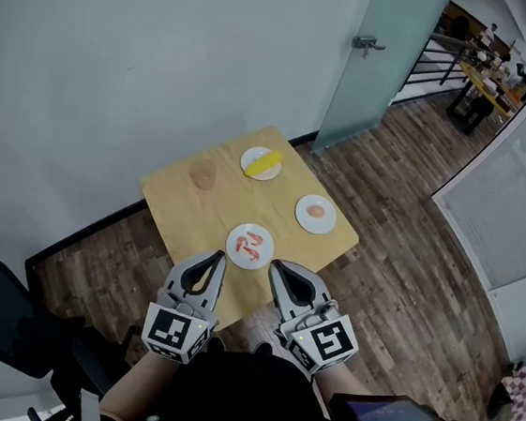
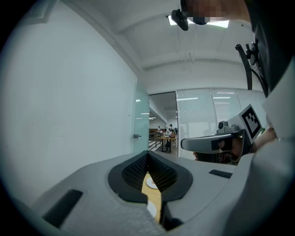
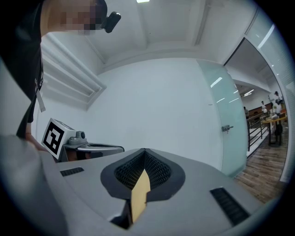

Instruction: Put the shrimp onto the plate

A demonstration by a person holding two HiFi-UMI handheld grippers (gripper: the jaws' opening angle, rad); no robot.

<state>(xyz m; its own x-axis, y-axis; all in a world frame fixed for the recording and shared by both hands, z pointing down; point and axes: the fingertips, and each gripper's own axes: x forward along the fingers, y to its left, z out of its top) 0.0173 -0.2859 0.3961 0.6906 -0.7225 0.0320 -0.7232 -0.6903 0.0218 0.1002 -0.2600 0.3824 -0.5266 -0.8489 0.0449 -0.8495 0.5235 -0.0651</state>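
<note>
From the head view, a small wooden table stands on the floor. It holds three white plates. The plate by the near corner holds the shrimp. I think there are two red shrimp, but they are very small here. The plate by the far corner has one yellow food. The plate by the right corner has one round brown food. One pink cup stands near the left corner. There are two tongs. The left tongs and the right tongs hang over the near corner, just beside the shrimp plate and not touching it.

In the left gripper view, the left tongs are pressed together and pinch nothing. A strip of table and bits of two plates peek through under the tips. The right tongs show off to the side.

In the right gripper view, the right tongs are pressed together too, with nothing in them. Only a strip of table shows below.

The shrimp look to be on their plate, so the job seems done. What could go wrong? The plate sits close to the corner. A bump from closed tongs could slide it off, or flick a shrimp onto the table.
</note>
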